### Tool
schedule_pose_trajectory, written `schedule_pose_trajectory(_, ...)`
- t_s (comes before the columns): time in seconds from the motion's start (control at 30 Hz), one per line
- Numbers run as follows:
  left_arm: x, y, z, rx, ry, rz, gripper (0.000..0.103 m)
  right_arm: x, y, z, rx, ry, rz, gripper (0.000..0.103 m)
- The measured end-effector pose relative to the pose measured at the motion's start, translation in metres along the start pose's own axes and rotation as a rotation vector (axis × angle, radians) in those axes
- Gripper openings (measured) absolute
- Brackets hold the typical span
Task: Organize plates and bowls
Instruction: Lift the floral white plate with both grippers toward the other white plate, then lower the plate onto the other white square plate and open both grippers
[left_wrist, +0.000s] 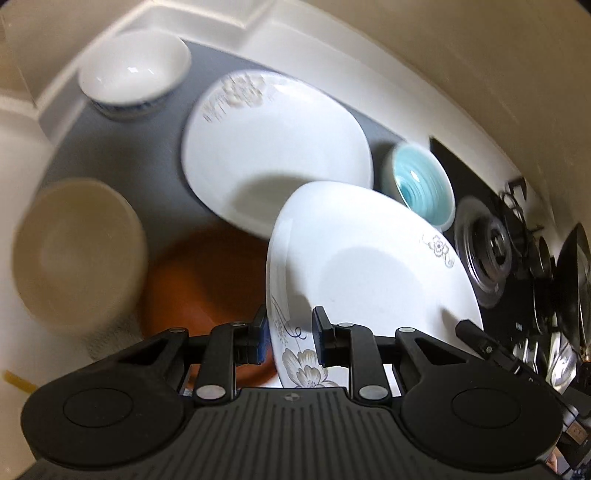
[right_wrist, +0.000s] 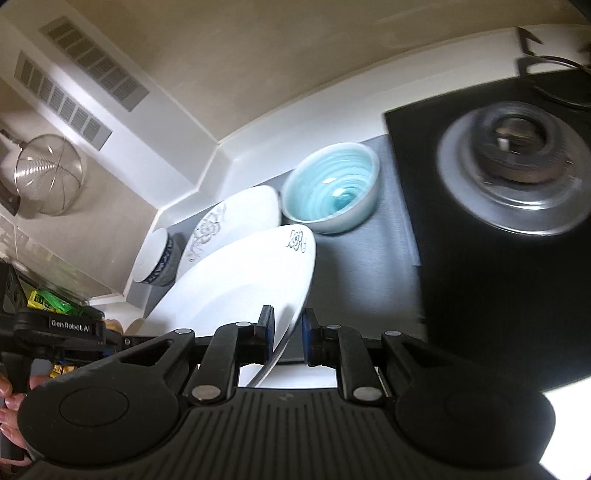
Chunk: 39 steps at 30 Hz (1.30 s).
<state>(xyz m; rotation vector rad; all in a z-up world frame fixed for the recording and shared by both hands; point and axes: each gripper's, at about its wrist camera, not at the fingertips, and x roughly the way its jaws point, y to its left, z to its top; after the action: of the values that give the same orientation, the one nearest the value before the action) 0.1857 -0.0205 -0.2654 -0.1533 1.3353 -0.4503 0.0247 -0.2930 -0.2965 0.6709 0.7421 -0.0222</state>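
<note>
Bowls sit apart on the gray counter (left_wrist: 122, 147): a cream bowl (left_wrist: 79, 251), a white bowl (left_wrist: 135, 70) and a blue bowl (left_wrist: 421, 184). One flower plate (left_wrist: 273, 147) lies flat. Both the left gripper (left_wrist: 290, 338) and right gripper (right_wrist: 288, 334) pinch the rim of a second plate (left_wrist: 369, 258), held tilted above the counter. Nothing looks stacked yet, so most sorting is left.
</note>
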Motion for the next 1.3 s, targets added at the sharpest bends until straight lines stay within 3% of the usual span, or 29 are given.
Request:
schedule_pose_trajectory(0.37, 0.015, 0.055, 0.062, 0.009, 0.028, 0.006, 0.026, 0.068, 0.058, 0.02, -0.047, 0.023, -0.066, 0.017)
schedule_pose_trajectory(0.63, 0.032, 0.064, 0.094, 0.046, 0.031, 0.028, 0.028, 0.106, 0.058, 0.037, -0.032, 0.035, -0.087, 0.017)
schedule_pose_trajectory(0.87, 0.037, 0.064, 0.101, 0.065, 0.006, 0.077, 0.027, 0.133, 0.048, 0.044, -0.035, 0.088, -0.064, 0.017)
schedule_pose_trajectory(1.07, 0.042, 0.068, 0.105, 0.066, -0.015, 0.082, 0.027, 0.145, 0.045, 0.044, -0.046, 0.073, -0.059, 0.014)
schedule_pose_trajectory(1.3, 0.048, 0.083, 0.102, 0.055, -0.013, 0.03, 0.027, 0.152, 0.046, 0.039, -0.103, 0.048, -0.068, 0.013)
